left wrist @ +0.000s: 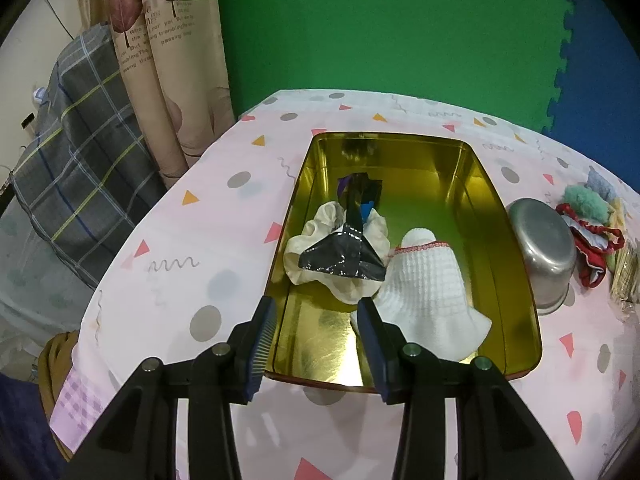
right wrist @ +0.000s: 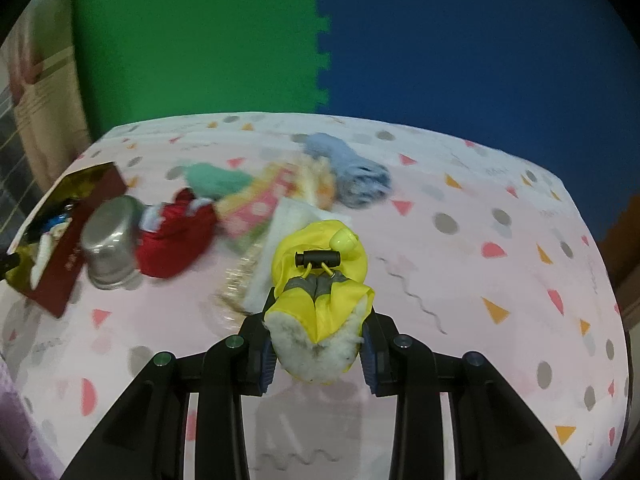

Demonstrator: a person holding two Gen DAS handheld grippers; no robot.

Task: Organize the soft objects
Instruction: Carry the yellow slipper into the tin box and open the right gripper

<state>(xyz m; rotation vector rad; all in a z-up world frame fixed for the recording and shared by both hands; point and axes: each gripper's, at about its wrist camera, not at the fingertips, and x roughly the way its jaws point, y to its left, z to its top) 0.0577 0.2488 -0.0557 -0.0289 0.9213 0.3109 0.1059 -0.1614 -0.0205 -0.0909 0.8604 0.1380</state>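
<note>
A yellow pouch (right wrist: 320, 300) with fleecy white lining and a black cord lock (right wrist: 317, 258) sits pinched between the fingers of the right gripper (right wrist: 318, 354), held just above the table (right wrist: 460, 280). Behind it on the patterned pink cloth lies a blurred heap of soft things: a red cloth (right wrist: 176, 236), a mint-green fluffy piece (right wrist: 216, 178), a pink dotted fabric (right wrist: 256, 210), a white folded cloth (right wrist: 288, 224) and a light blue towel (right wrist: 352, 172). An upturned steel bowl (right wrist: 110, 240) stands just left of the red cloth, touching or nearly touching it.

In the left wrist view, the gold tin tray (left wrist: 508, 240) rests on the table with the same steel bowl against its right wall. Inside the tray lie a cream scrunchie-like cloth (left wrist: 320, 232) with a glossy black bow (left wrist: 340, 256) on top, and beside it, touching, a white knitted piece (left wrist: 428, 292) with a red trim. The left gripper (left wrist: 318, 344) hangs over the tray's near end, its fingers spread apart and holding nothing.

Green and blue foam mats back the table, with a printed curtain (left wrist: 160, 60) and plaid bedding (left wrist: 80, 140) to the left.
</note>
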